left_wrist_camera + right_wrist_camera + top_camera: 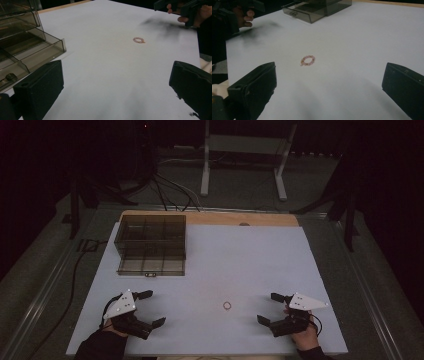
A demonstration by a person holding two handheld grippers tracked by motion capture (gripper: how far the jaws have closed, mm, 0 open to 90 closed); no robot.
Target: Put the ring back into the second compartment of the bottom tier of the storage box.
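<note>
Nearest the high camera, two forearms come in from the bottom edge, each hand holding a gripper low over the white table. From above, the left gripper has its jaws spread wide with nothing between them, and the right gripper is spread just as wide and equally empty. Both point inward, toward a small beaded bracelet that lies flat on the bare surface between them, somewhat nearer the right one. That symmetric, opened stance looks like a ready pose before a pick. At the far left of the table sits a smoky transparent organizer box with a drawer pulled out toward the person, probably opened to receive the bracelet.

Along the left gripper view, the two black jaws rise from the bottom corners, far apart. The bracelet lies well ahead of them, untouched. The organizer box stands close on the left, its pulled-out compartments open at the top. The other hand and its gripper show at the top right.

Along the right gripper view, the jaws again stand wide, framing the bracelet, which rests near and almost centred. This gripper seems better placed to take it. The box lies well beyond.
</note>
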